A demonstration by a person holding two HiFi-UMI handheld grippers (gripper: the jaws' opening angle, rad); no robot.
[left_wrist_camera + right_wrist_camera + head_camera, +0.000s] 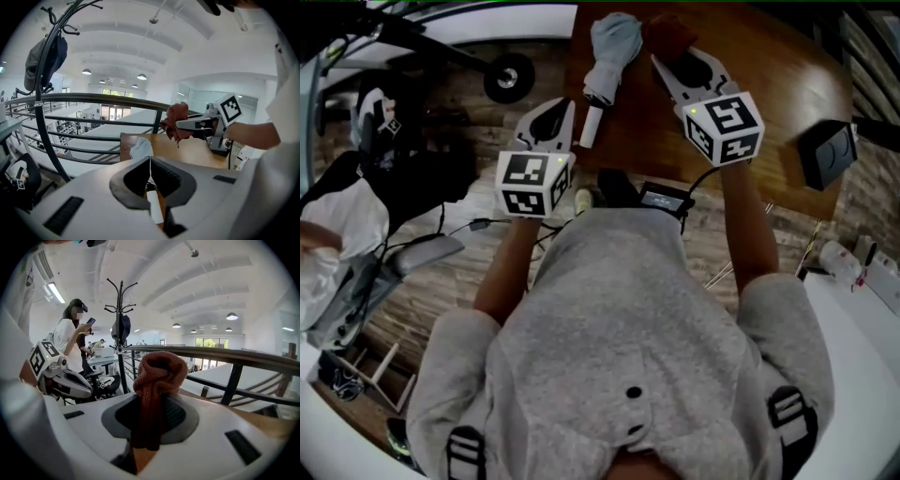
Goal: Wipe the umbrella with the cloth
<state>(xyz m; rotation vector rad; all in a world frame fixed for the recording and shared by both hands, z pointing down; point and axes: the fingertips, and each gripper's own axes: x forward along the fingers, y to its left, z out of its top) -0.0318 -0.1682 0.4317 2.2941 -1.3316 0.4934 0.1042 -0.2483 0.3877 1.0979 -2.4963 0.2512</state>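
Umbrella [614, 42], folded and pale grey-blue, is lying on the wooden table [769, 66] in the head view. Its bundled fabric end is at the far side and its white handle [592, 125] is pointing back toward the person.

Left gripper [566, 111] is sitting just beside the handle, on its left. In the left gripper view its jaws are standing closed together. A thin white cord [150, 164] running from the umbrella fabric is passing between the pads and is being pinched there. The handle is showing directly beneath the jaws.

Right gripper [667, 64] is positioned at the right of the umbrella, with its tips pointing toward the fabric end. In the right gripper view its jaws are clamping a rust-brown knitted cloth [157, 376]. The cloth is bunching into a rounded knot above the tips and hanging down between the pads. The left gripper view is showing the cloth held above the table surface, clear of the wood and to the right of the umbrella fabric. The head view is placing cloth and fabric just beside each other; contact between them cannot be determined.

Metal railing [117, 98] is running behind the table's far edge. Coat stand [121, 310] is standing near the railing, and a person [70, 341] in the background is holding up a phone.
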